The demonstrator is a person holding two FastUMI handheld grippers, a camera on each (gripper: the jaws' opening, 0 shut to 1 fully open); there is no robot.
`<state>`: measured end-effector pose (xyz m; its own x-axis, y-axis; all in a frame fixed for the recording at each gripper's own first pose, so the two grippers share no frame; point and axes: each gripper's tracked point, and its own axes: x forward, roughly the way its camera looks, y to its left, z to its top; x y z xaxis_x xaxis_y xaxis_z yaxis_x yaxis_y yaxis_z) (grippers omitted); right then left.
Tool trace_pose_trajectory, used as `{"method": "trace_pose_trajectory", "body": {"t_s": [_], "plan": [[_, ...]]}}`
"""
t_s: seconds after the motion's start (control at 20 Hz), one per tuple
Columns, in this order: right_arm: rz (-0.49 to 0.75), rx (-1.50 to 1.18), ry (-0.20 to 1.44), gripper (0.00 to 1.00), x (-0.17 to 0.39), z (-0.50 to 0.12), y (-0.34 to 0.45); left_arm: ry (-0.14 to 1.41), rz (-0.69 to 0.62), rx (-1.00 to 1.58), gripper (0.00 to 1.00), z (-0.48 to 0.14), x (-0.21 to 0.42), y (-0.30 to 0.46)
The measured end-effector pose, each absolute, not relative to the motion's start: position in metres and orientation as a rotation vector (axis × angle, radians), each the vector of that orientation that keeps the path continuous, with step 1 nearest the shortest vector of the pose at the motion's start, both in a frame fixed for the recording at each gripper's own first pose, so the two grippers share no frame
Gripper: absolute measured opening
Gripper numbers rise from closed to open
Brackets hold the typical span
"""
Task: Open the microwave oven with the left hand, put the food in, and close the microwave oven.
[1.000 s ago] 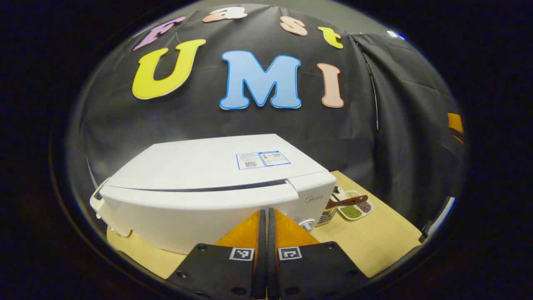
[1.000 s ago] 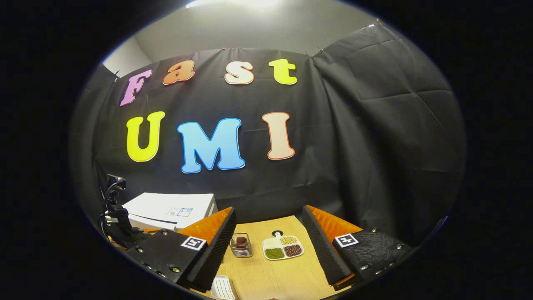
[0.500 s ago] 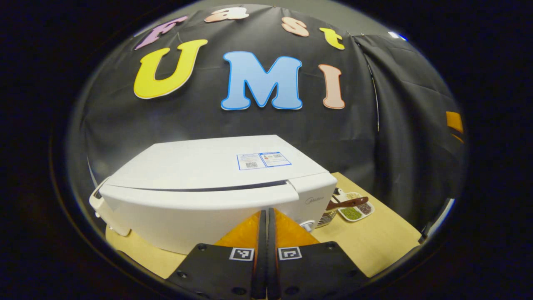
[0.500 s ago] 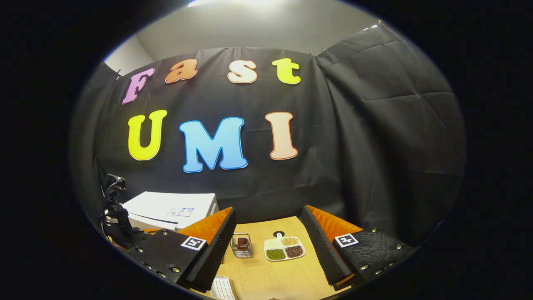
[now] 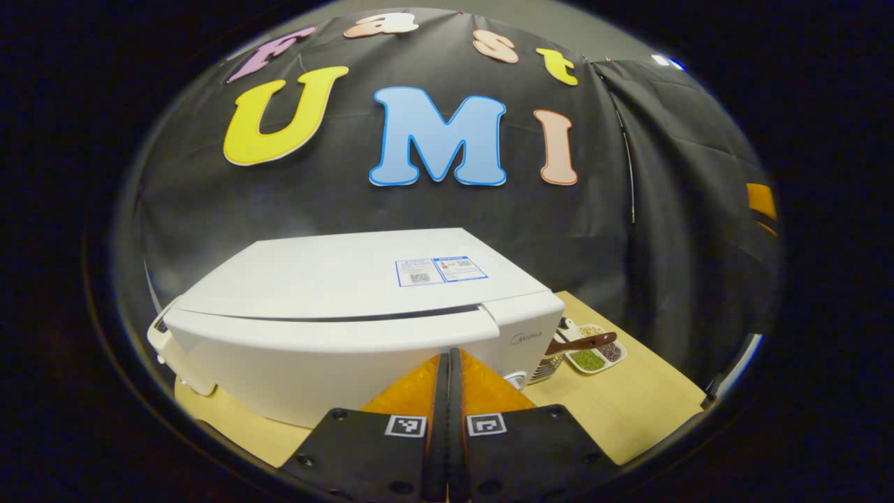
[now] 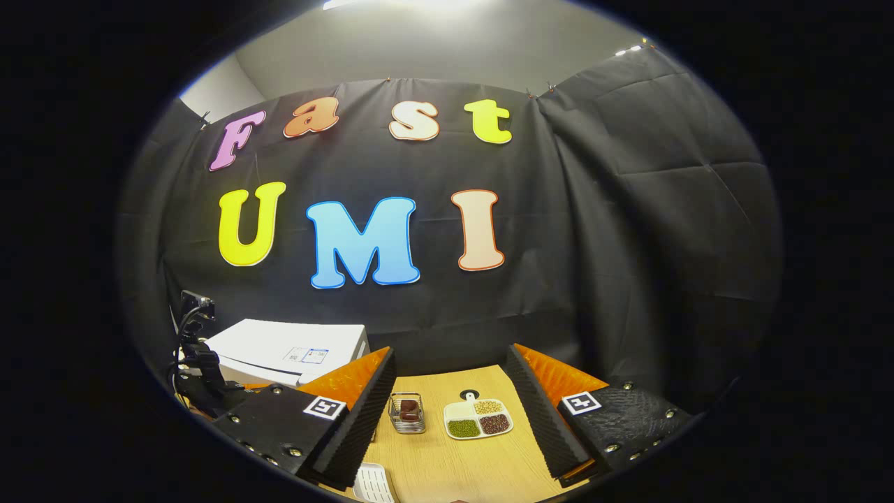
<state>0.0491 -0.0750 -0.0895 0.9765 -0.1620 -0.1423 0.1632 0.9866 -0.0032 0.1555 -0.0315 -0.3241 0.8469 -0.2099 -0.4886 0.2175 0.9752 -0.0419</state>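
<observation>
Your left hand-held gripper [image 5: 448,391] is hovering pressed closed and empty, just before the white microwave oven [image 5: 349,307]. Your right hand-held gripper [image 6: 454,412] is gaping wide, empty, the divided food dish [image 6: 478,419] lying beyond it on the bench [image 6: 447,468].

Both views toward microwave [image 5: 349,307], left nearer

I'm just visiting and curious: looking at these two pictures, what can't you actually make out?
- Microwave oven front, left gripper view: the left tool, fingers pressed together, hides part of it; no handle can be made out.
- Wire basket, right gripper view: something dark inside, too small to identify.
- Divided dish: three fillings, too small to name.
- White object at the bottom edge: cut off.
</observation>
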Motion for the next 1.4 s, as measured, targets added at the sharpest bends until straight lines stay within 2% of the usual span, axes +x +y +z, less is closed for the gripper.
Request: {"method": "trace_pose_trajectory", "body": {"t_s": [0.6, 0.7, 0.85, 1.05, 1.3, 1.4], "plan": [[-0.154, 0.004, 0.143, 0.96, 0.04, -0.088, -0.061, 0.503, -0.241, -0.008, 0.06, -0.327, 0.165, -0.032], [-0.138, 0.004, 0.135, 0.96, 0.037, -0.084, -0.052, 0.549, -0.228, -0.021, 0.06, -0.333, 0.162, -0.026], [-0.123, -0.006, 0.126, 0.96, 0.029, -0.08, -0.041, 0.519, -0.216, 0.038, 0.07, -0.321, 0.166, -0.017], [-0.108, -0.005, 0.103, 0.96, 0.024, -0.066, -0.028, 0.372, -0.198, 0.049, 0.07, -0.238, 0.148, -0.004], [-0.074, 0.001, 0.076, 0.96, 0.03, -0.035, -0.005, 0.176, -0.134, 0.043, 0.07, -0.095, 0.101, 0.051], [-0.056, -0.007, 0.08, 0.96, 0.033, -0.022, 0.007, 0.138, -0.127, -0.004, 0.51, -0.048, 0.08, 0.071]]}}
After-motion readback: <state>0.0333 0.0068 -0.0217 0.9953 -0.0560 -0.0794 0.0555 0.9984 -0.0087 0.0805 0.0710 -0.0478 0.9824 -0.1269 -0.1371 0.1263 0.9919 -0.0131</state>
